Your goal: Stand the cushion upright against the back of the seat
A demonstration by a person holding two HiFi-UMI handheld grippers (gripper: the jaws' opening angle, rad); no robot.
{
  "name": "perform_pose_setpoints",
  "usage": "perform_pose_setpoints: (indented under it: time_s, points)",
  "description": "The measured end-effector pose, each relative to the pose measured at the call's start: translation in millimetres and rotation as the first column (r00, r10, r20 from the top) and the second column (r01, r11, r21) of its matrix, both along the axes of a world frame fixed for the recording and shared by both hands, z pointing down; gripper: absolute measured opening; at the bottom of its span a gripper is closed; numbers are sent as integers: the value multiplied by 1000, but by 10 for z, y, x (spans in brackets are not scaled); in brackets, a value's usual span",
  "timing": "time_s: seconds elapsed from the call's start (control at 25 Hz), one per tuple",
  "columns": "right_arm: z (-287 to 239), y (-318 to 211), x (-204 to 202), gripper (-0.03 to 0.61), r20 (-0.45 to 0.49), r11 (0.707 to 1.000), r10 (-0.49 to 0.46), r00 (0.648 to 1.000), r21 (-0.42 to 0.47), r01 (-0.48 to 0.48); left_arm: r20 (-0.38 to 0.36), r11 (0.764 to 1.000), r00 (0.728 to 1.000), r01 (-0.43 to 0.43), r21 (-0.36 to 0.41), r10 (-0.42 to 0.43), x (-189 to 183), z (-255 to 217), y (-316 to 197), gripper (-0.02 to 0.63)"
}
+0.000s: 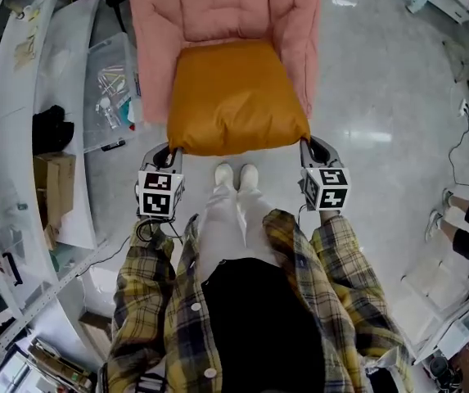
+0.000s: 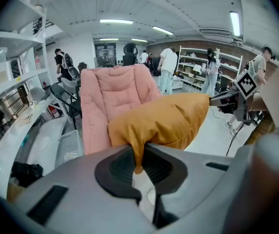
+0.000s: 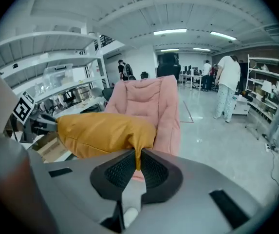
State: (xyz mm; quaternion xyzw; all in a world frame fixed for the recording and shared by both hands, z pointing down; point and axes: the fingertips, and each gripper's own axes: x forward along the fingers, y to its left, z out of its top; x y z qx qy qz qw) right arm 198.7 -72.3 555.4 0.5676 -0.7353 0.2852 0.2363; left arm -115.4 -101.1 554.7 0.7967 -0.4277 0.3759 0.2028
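Note:
A mustard-yellow cushion [image 1: 234, 97] hangs in the air in front of a pink padded seat [image 1: 222, 11], held by its two near corners. My left gripper [image 1: 171, 152] is shut on the cushion's near left corner [image 2: 138, 152]. My right gripper [image 1: 306, 146] is shut on the near right corner [image 3: 138, 155]. In the left gripper view the cushion [image 2: 163, 121] spans toward the right gripper [image 2: 232, 99], with the pink seat back [image 2: 112, 96] behind it. In the right gripper view the cushion [image 3: 102, 133] covers the lower part of the seat [image 3: 151, 104].
A white bench with a clear plastic bin [image 1: 107, 88] and a cardboard box [image 1: 54, 187] runs along the left. My own legs and shoes [image 1: 236, 174] stand just below the cushion. Another person's feet [image 1: 463, 219] are at the right edge. Several people stand far back in the room [image 2: 167, 69].

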Motion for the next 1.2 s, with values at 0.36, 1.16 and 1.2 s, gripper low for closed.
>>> perform_pose_setpoints:
  time_s: [0.36, 1.16, 1.2]
  points:
    - [-1060, -706, 263, 38, 103, 988, -36, 994, 154, 20, -95, 985, 993, 84, 150, -70, 295, -1035, -481, 29]
    - [-1726, -1596, 224, 38, 176, 984, -37, 984, 179, 5, -160, 972, 979, 158, 176, -130, 273, -1689, -1410, 29]
    - [-1689, -1674, 216, 38, 175, 985, -33, 984, 170, 3, -158, 973, 979, 153, 172, -126, 269, -1663, -1504, 29]
